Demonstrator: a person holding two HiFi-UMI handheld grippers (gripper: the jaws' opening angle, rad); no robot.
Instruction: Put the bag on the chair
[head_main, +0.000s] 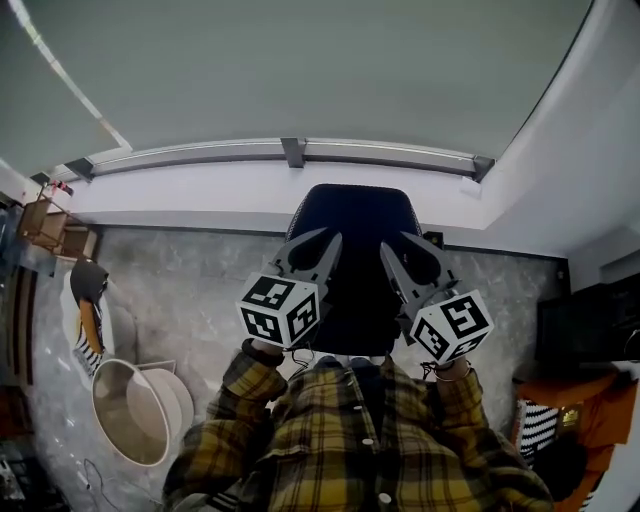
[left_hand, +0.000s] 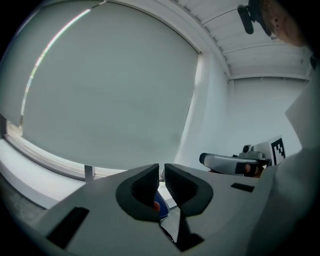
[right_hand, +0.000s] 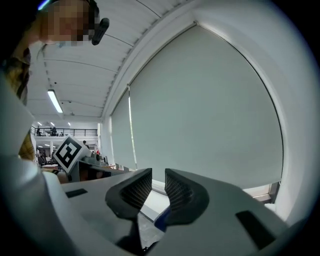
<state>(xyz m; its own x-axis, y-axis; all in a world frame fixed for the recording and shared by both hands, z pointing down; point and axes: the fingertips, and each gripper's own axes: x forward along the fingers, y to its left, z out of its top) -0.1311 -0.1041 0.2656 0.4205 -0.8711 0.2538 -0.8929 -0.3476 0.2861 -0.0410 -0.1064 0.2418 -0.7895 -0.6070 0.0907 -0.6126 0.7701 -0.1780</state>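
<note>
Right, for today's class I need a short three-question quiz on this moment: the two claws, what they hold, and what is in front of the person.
1. True or false: the left claw is clamped on something.
2. Which claw shows the wider gap between its jaws? A. the left claw. B. the right claw. C. neither, both are pressed fully together.
3. Short answer: in the head view, which dark piece of furniture stands just beyond both raised claws?

Key
1. False. Its jaws stand a narrow gap apart with nothing between them.
2. B.
3. The chair.
</note>
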